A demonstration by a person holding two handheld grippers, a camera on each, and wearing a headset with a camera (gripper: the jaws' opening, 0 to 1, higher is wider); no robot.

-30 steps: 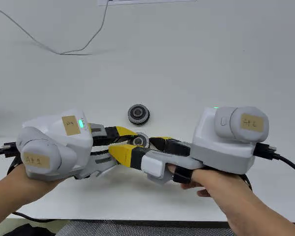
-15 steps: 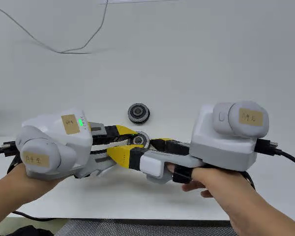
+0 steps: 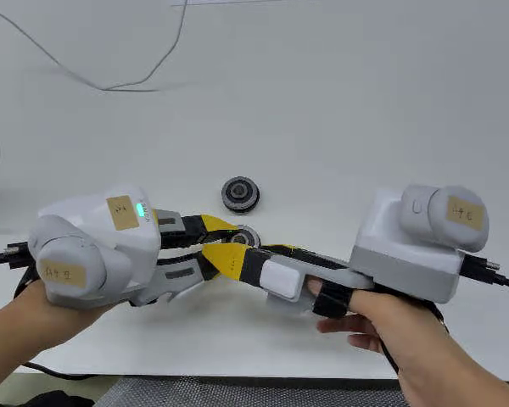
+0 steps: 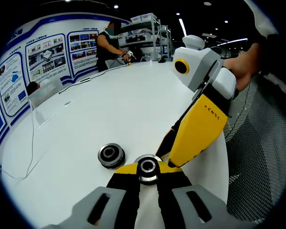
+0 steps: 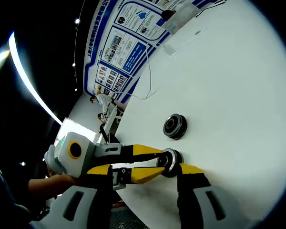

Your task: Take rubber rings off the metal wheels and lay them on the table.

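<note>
The left gripper (image 3: 229, 236) has its yellow fingers (image 4: 125, 170) closed on a metal wheel (image 4: 148, 168), holding it just above the white desk (image 3: 365, 127). The right gripper (image 5: 145, 171) reaches in from the other side with its fingers spread wide, gripping nothing. One yellow finger (image 4: 196, 131) lies right beside the held wheel, though whether it touches cannot be told. That finger carries a short line of small black letters, too fine to read with certainty. A second wheel (image 3: 239, 193) with a dark band around its rim lies flat on the desk just beyond the held one, apart from both grippers. Each gripper body bears tan paper labels (image 3: 122, 214) with handwritten marks that cannot be made out, and a green light (image 3: 140, 209) glows on the left gripper. Blue-bordered posters (image 4: 43, 55) line the wall in the left gripper view, their print too small to read. A thin grey cable (image 3: 110, 87) trails across the far desk.
</note>
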